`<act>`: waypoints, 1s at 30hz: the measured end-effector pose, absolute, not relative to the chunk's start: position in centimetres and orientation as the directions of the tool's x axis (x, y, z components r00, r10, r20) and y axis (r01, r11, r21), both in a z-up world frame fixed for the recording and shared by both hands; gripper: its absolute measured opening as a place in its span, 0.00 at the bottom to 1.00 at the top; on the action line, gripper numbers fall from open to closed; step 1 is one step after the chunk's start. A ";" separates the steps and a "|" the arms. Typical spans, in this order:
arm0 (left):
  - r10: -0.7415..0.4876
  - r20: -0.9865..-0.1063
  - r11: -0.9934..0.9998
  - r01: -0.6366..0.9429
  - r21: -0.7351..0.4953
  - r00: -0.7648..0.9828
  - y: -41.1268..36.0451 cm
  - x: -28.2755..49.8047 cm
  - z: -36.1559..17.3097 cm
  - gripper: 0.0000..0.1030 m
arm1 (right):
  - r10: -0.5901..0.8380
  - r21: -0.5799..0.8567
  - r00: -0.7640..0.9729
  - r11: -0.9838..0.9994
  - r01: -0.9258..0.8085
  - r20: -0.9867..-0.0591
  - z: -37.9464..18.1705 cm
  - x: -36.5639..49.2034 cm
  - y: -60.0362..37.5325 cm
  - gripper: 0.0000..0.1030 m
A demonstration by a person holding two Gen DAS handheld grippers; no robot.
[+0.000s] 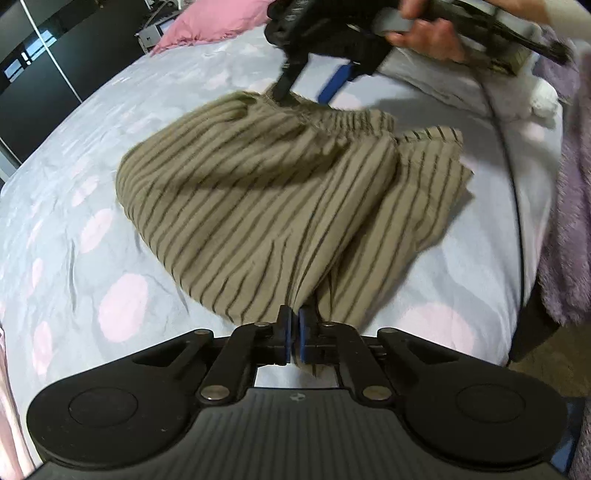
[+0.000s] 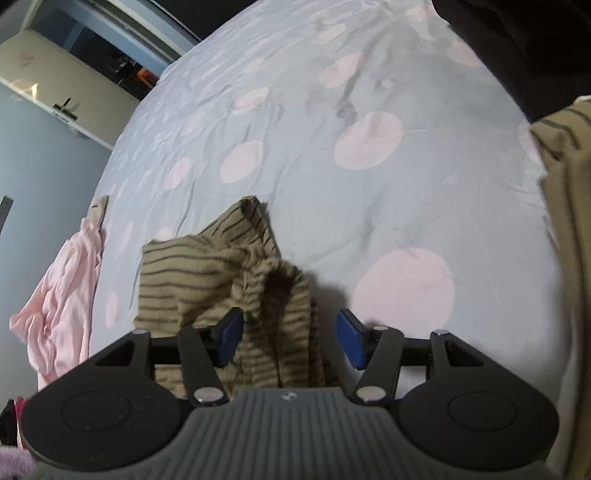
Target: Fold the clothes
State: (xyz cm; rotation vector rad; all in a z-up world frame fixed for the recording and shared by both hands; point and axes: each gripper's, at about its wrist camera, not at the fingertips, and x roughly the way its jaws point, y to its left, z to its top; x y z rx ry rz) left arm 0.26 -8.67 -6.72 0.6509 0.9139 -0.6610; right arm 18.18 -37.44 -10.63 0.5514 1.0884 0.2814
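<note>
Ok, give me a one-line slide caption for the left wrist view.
Left gripper clamps the striped garment on the dotted bedsheet while the right gripper, open, reaches its waistband.

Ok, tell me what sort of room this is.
Most likely a bedroom. The striped garment lies on a bed with a grey sheet dotted pink, a pink pillow sits at its far end, and dark wardrobe doors stand alongside.

The person's hand (image 1: 432,38) and right gripper (image 1: 306,86) above the striped garment (image 1: 266,192) are smeared by motion blur, the arm cut off by the top edge, while the garment's near end vanishes behind the left gripper (image 1: 294,334).
</note>
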 end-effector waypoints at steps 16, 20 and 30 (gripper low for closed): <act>-0.340 -0.882 0.692 0.722 0.000 0.326 -5.5 -0.3 -5.7 0.00 | 0.393 0.469 0.472 0.882 0.050 -0.789 -10.1 18.8 -36.9 0.45; -0.405 -0.846 0.757 0.646 -0.096 0.348 -3.8 1.7 -4.3 0.27 | 0.425 0.495 0.480 0.868 0.023 -0.767 -9.2 17.3 -37.4 0.58; -0.429 -0.829 0.852 0.465 -0.240 0.359 -1.6 5.6 -4.6 0.45 | 0.433 0.530 0.495 0.845 0.068 -0.754 -8.4 11.4 -38.2 0.62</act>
